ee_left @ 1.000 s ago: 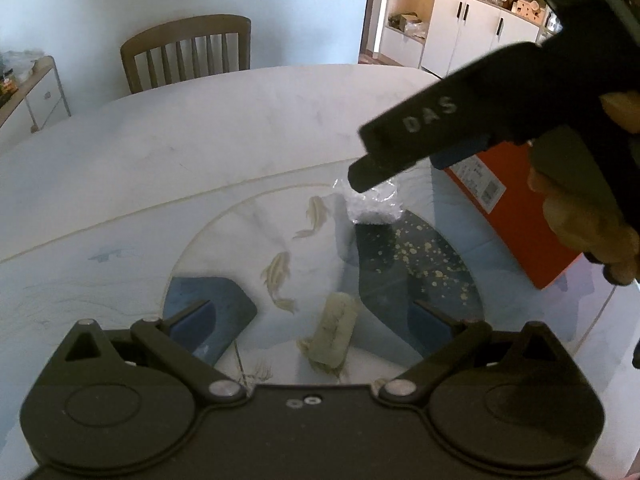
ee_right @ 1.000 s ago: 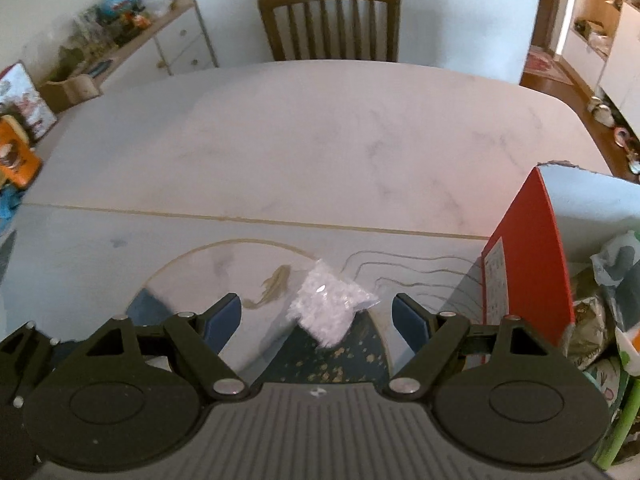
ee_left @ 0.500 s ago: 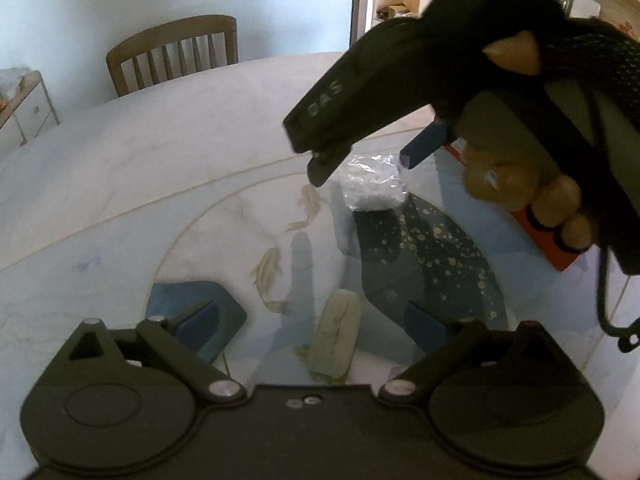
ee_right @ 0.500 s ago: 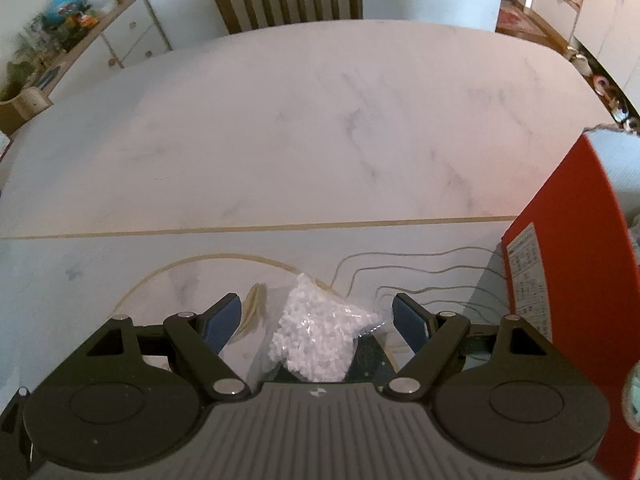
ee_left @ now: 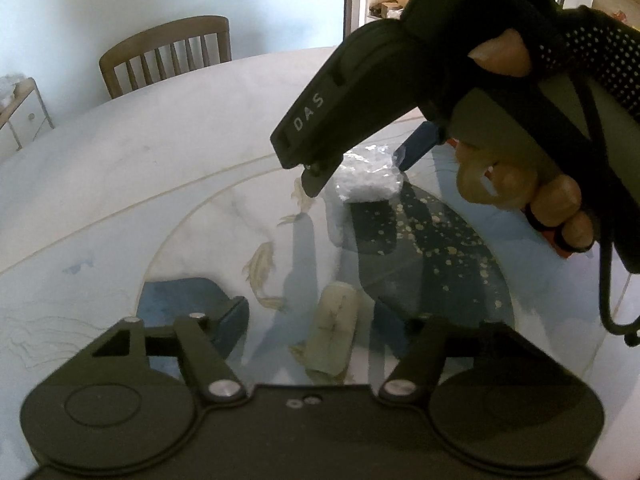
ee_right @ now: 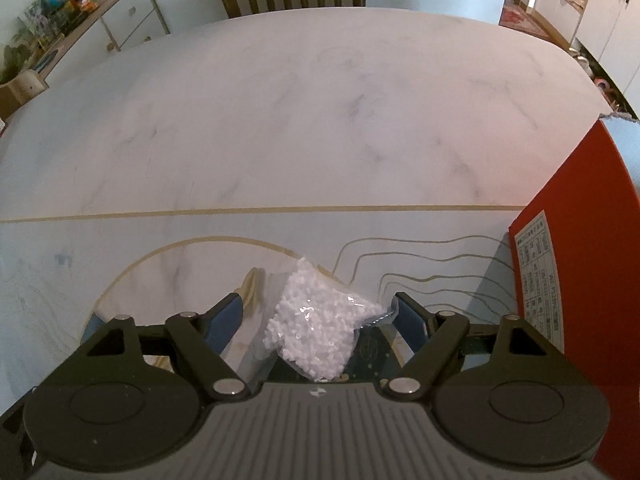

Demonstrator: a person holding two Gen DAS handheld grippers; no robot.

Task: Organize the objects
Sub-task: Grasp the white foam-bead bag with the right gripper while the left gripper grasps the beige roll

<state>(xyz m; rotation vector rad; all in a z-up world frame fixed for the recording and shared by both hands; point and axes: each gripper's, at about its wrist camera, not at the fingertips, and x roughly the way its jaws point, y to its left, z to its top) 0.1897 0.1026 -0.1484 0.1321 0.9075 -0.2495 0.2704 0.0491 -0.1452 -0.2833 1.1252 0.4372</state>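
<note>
The sorting is judged barely begun: a clear bag of white pellets lies flat on the desk, not yet lifted. It is straddled by the right gripper, whose jaws are spread to either side. The left gripper is held back with jaws spread and nothing between them. A red cardboard box (possibly the destination) stands nearby at the right. The bag is crinkled, glossy and lumpy; the desk is smooth marble-patterned stone.
</note>
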